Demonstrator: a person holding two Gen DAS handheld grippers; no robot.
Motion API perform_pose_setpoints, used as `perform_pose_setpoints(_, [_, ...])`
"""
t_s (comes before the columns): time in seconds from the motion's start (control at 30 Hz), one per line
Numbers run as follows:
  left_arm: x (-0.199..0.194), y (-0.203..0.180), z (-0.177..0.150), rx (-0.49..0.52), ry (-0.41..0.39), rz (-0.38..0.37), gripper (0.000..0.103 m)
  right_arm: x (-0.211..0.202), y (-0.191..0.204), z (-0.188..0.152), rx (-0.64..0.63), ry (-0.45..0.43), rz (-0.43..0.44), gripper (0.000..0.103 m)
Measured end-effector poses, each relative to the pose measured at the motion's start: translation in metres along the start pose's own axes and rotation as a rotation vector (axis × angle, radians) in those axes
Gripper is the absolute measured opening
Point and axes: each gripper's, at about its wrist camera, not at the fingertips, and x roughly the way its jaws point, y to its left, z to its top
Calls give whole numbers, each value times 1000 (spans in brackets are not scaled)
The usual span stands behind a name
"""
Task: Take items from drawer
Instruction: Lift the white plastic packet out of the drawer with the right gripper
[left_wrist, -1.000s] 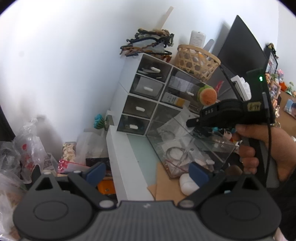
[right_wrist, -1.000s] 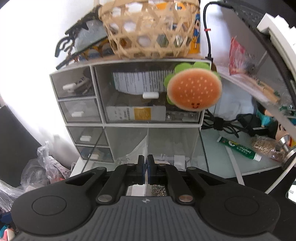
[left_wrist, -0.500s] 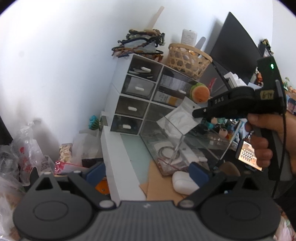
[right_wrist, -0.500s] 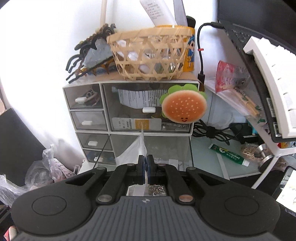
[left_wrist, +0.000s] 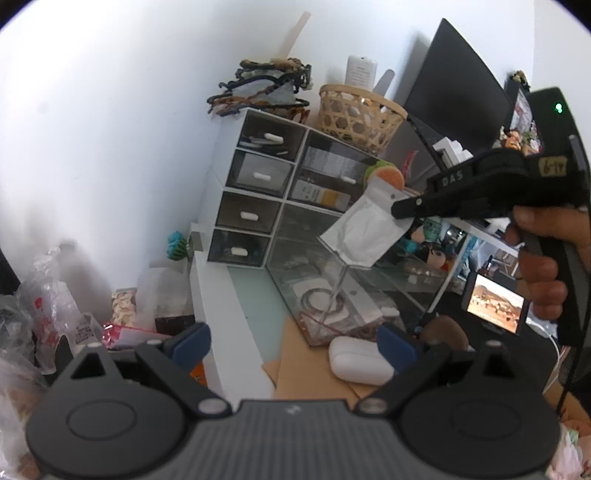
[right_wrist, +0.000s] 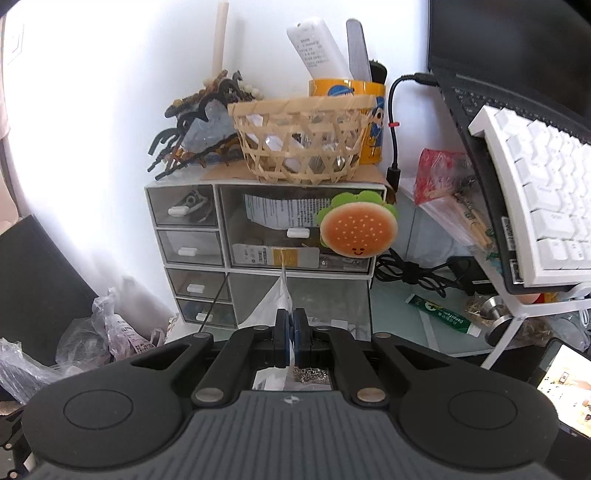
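The left gripper (left_wrist: 293, 341) hovers with fingers spread wide and empty over the desk (left_wrist: 236, 332), while the right gripper (left_wrist: 400, 212) pinches a clear plastic pouch (left_wrist: 364, 230) above the pulled-out transparent drawer (left_wrist: 332, 295).

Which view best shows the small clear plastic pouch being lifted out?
The left wrist view: the small clear plastic pouch hangs face-on from the right gripper. The right wrist view shows it only edge-on between the shut fingers.

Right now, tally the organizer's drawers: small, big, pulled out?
Small, shut: 4, e.g. top left
Big, shut: 1
Big, pulled out: 1
Total: 6
The right gripper holds a pouch over the open one.
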Motion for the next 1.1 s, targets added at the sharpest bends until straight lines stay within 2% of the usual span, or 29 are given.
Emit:
perform_pose_setpoints(0.43, [-5, -12, -2, 42, -1, -10, 98, -34, -1, -1, -2, -19, -9, 2])
perform_pose_setpoints(0.7, [-15, -15, 1, 50, -16, -4, 98, -64, 2, -3, 57, -73, 32, 2])
perform_pose_setpoints(1.1, [-33, -31, 7, 72, -52, -11, 98, -95, 1, -18, 92, -88, 64, 3])
